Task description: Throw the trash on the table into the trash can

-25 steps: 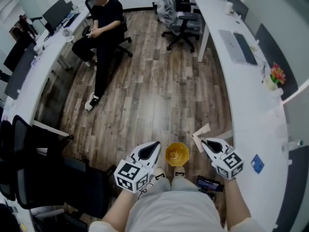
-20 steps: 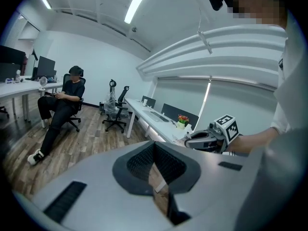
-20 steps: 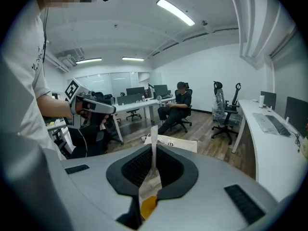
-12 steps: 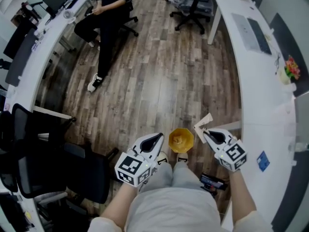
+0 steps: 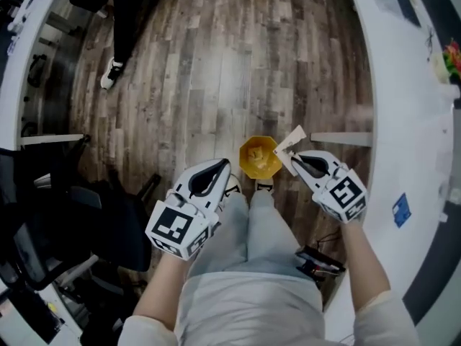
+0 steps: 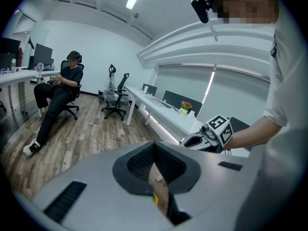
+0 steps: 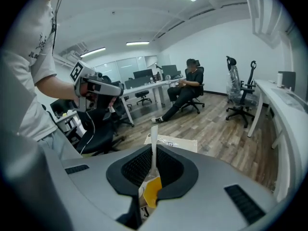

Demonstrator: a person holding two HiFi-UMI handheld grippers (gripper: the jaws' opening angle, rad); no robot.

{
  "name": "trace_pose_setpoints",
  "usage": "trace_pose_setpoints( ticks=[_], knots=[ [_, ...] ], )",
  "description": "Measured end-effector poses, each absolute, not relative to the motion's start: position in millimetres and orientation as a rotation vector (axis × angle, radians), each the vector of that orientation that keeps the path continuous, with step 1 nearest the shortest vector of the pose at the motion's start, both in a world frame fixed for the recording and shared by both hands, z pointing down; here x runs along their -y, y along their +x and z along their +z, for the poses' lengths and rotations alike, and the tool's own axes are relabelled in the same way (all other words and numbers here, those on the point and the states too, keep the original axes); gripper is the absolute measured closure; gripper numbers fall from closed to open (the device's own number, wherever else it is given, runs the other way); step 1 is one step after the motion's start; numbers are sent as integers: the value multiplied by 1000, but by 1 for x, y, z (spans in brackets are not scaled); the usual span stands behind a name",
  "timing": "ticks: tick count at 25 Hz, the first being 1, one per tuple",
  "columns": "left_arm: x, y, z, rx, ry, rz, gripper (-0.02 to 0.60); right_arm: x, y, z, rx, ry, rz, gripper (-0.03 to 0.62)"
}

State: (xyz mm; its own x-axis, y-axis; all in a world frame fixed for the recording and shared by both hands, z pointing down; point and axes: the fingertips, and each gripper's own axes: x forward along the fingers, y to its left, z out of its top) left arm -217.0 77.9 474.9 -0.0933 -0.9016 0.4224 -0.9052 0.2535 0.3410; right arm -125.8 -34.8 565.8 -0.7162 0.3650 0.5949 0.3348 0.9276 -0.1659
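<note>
Right now the wrapper [image 5: 292, 143], a flat pale packet, is pinched by one edge between my right fingers [image 5: 308, 165]. They are closed tight on it. In the right gripper view it rises from between them as a thin white strip, and its flat sheet spreads out beyond their tips.

Just inward of those tips, on the wooden floor [image 5: 216, 71], stands the trash can [image 5: 259, 157], yellow, open-topped, with an angular rim. From the head view the wrapper's near corner overlaps the can's right rim. Through the gap under my right fingers I see a patch of the same yellow, so the can lies below and slightly ahead of them. How high the wrapper hangs above the rim I cannot tell.

My left fingers [image 5: 209, 179] sit on the other side of the can, pressed together with nothing between them and their tips pointing toward its left rim, near but not touching. My shoes [image 5: 265, 187] are planted right behind the can, between the two pairs of fingers.

Outward from my right fingers runs the long white tabletop [image 5: 403, 121]. Outward from my left fingers stands a black office chair [image 5: 108, 222]. Far ahead of both pairs, a person [image 7: 185, 93] sits in another chair across the room.
</note>
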Motion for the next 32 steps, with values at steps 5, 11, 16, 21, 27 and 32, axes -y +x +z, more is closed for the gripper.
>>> trace_pose_setpoints(
  ticks=[5,11,16,21,27,32],
  knots=[
    [-75,-214,531,1926,1643,75,581,17,-112,649,2314,-583,27,549],
    [-78,-209,605,1887,1590,68,581,10,-105,742,2271,-590,63,549],
    [-81,-203,668,1863,1550,54,581,-2,-103,819,2240,-600,86,549],
    [-80,-197,731,1853,1525,42,581,-13,-100,901,2207,-614,113,549],
    [-85,-202,779,1878,1505,41,581,-24,-94,996,2145,-628,66,549],
    [-98,-202,796,1886,1485,47,581,-30,-93,1034,2110,-616,58,548]
  ],
)
